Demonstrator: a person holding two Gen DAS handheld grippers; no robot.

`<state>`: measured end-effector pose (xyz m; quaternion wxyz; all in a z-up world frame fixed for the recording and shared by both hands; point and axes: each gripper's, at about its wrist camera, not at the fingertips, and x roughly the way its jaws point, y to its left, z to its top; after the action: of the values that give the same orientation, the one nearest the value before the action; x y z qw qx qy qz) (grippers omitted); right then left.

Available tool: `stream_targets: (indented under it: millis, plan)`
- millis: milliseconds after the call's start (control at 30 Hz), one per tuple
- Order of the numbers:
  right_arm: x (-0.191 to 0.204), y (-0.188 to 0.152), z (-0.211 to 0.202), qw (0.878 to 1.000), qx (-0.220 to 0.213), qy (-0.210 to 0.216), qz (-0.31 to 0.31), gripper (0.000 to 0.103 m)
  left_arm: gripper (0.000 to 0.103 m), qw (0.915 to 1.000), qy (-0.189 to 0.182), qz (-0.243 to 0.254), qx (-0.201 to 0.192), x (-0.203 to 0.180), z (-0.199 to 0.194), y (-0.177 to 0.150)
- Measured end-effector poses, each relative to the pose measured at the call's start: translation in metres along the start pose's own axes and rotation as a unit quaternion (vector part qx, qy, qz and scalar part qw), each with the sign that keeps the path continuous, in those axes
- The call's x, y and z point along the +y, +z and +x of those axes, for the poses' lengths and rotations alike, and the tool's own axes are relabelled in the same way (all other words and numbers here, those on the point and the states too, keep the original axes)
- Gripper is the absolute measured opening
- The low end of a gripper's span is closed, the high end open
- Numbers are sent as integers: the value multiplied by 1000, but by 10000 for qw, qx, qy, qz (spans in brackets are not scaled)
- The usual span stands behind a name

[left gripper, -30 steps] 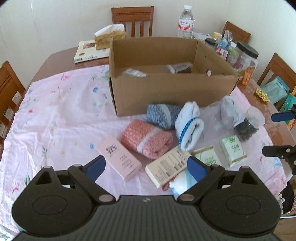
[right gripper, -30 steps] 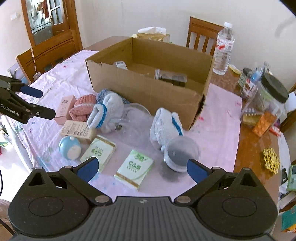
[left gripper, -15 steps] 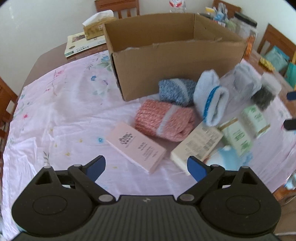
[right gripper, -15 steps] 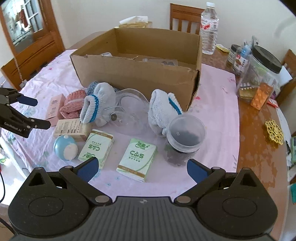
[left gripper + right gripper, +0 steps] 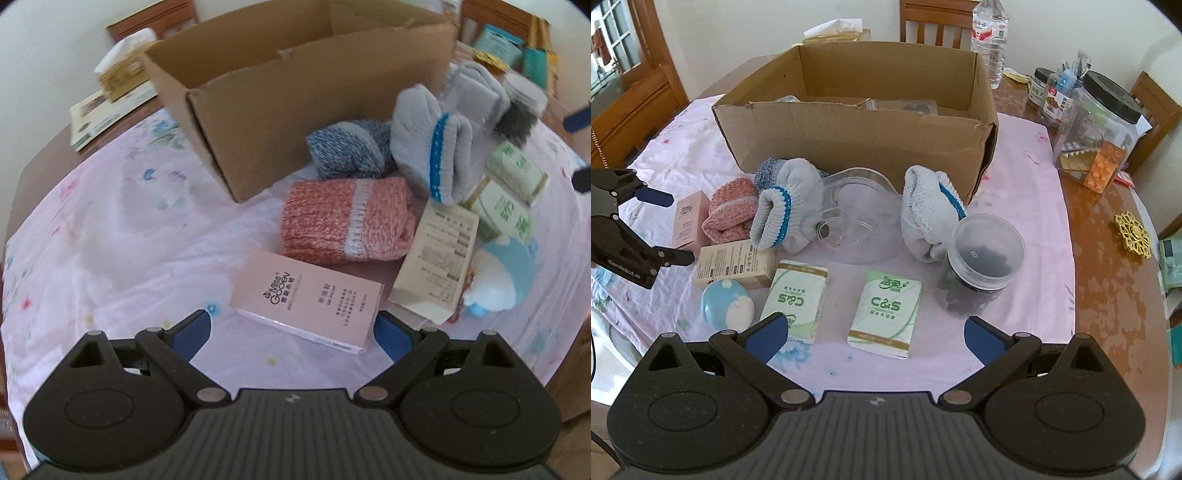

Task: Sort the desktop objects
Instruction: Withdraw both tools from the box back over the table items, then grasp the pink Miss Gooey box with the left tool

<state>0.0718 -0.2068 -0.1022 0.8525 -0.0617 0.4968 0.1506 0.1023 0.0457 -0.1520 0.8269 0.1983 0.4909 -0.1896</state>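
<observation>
Desktop objects lie scattered on a pink floral cloth over a glossy brown wooden table, in front of an open cardboard box. Nearest the left gripper, whose blue-padded jaws stand wide apart and hold nothing, lies a flat pink carton between the fingertips, not touched. Just beyond it sit a ribbed salmon knit sock roll, a cream printed carton and a smooth round blue-and-white toy. The right gripper, likewise spread wide and empty, hovers above two green-and-white tissue packs. Farther off are a clear plastic jar of dark contents lying tilted, two fuzzy white socks with blue bands, a speckled blue sock roll and a transparent plastic shell. Inside the box lie some clear packets, hard to make out. Behind stand a water bottle, black-lidded jars, a tissue box, wooden chairs and a pale wall.
</observation>
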Motion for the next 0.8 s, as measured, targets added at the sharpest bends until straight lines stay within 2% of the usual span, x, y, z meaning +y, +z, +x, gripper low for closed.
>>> stream_targets:
  millis: [133,433,500,633,800]
  plan:
    - [4,0,0,9999,22,-93,39,103,97,9997,-93,228,-46,3,9,2]
    - [6,-4,6,9995,123,-142,246,103,97,9981,-511,248,-245,16,17,8]
    - [6,-5,8,9995,136,-115,252,103,95,9978,-591,153,-254,18,18,8]
    - [4,-6,16,9996,134,82,221,103,82,9969,-726,-102,-299,19,14,6]
    - [1,-4,30,9996,154,220,-47,103,82,9968,-662,-292,-327,16,12,2]
